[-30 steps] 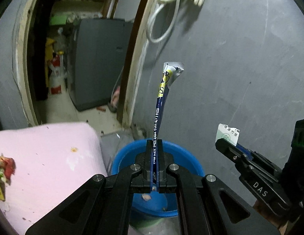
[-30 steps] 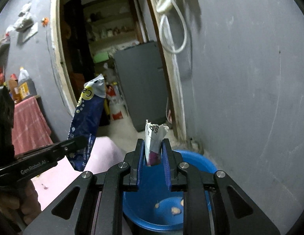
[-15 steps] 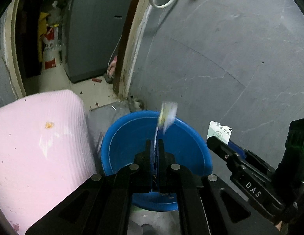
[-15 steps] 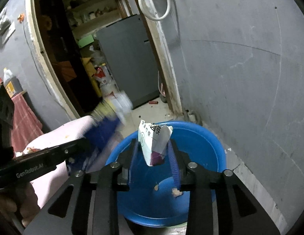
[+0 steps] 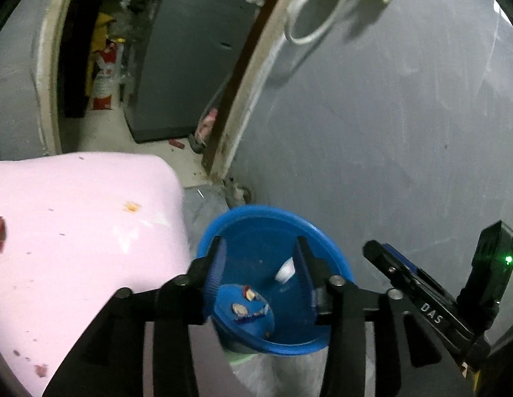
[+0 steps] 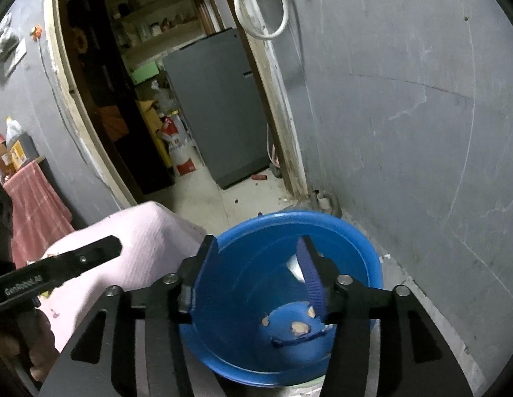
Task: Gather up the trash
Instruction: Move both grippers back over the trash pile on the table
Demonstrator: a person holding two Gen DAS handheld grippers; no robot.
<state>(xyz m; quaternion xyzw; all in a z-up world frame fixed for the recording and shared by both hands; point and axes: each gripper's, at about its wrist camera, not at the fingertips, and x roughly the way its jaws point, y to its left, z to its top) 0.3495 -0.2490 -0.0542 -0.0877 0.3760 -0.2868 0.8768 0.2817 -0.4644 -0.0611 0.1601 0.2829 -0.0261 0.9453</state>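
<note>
Looking along the left wrist view: left gripper (image 5: 260, 266) hangs over the blue basin (image 5: 336, 254), jaws apart and opening, nothing clamped between the 2 pads. A small white wrapper (image 5: 286, 270) shows inside the basin, just beside the right-hand pad; whether it touches the pad cannot be told. Dark blue wrapper (image 5: 245, 307) w/ pale scraps lies on the basin bottom. Pink cloth (image 5: 74, 231) covers the surface to the left of the basin, w/ an orange stain. Right gripper (image 5: 372, 248) enters from the right edge, near the basin rim.

Right wrist view: right gripper (image 6: 258, 258) sits above the same basin (image 6: 365, 248), jaws apart and opening, nothing held. Small wrapper (image 6: 294, 266) shows beside the right-hand pad, inside the basin. Dark blue wrapper (image 6: 289, 327) lies on the bottom. Left gripper (image 6: 114, 248) reaches in from the left, over the pink cloth (image 6: 150, 231). Grey wall (image 6: 405, 115) stands behind the basin.
</note>
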